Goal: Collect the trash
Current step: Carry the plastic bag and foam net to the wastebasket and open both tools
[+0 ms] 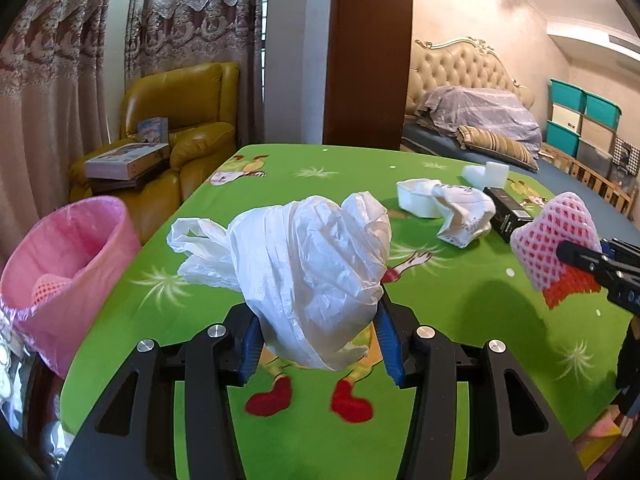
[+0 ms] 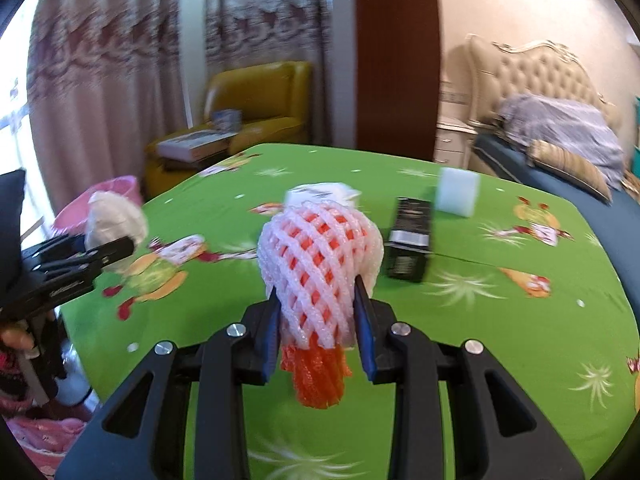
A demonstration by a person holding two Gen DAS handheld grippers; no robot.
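My left gripper [image 1: 318, 320] is shut on a crumpled white plastic bag [image 1: 304, 264], held above the green patterned table [image 1: 460, 280]. My right gripper [image 2: 318, 312] is shut on a pink and white foam fruit net [image 2: 320, 256] with an orange net hanging below it. That net [image 1: 556, 236] and the right gripper [image 1: 580, 256] show at the right edge of the left wrist view. The left gripper with its bag [image 2: 114, 220] shows at the left of the right wrist view. A bin lined with a pink bag [image 1: 60, 256] stands beside the table's left edge, with a foam net inside.
On the table lie a white foam tray [image 1: 416, 196], a crumpled white wrapper [image 1: 464, 216], a black box [image 1: 508, 212] and white foam blocks [image 1: 486, 174]. A yellow armchair [image 1: 176, 140] with books stands behind the table. A bed [image 1: 500, 140] is at the right.
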